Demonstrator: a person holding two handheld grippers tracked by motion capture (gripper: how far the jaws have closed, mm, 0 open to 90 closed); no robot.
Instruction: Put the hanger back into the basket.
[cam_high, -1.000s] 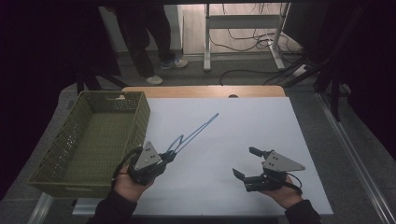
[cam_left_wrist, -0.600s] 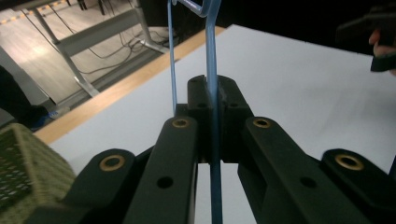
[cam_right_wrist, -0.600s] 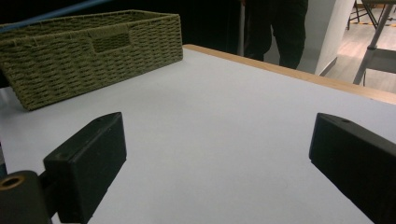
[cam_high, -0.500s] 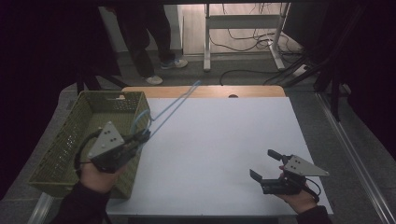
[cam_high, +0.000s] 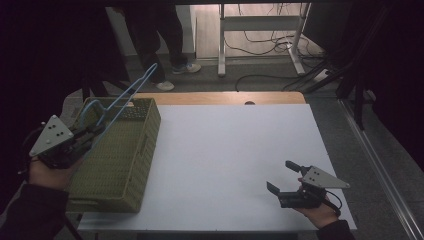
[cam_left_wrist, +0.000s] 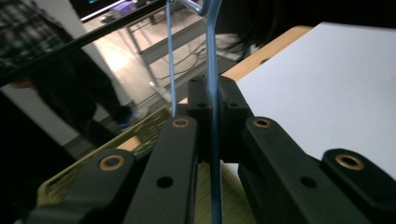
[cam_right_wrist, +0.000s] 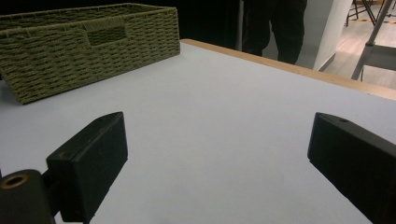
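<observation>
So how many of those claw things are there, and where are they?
2. The left claw is over the basket, shut on a blue hanger. The right claw is open, low over the table, near its right front corner.

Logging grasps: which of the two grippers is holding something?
The left gripper, above the green basket, is shut on a blue wire hanger. The right gripper is open over the bare white table.

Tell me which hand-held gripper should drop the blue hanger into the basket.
Left. The left hand-held gripper is shut on the hanger and held over the basket. The right hand-held gripper is open, far across the table.
</observation>
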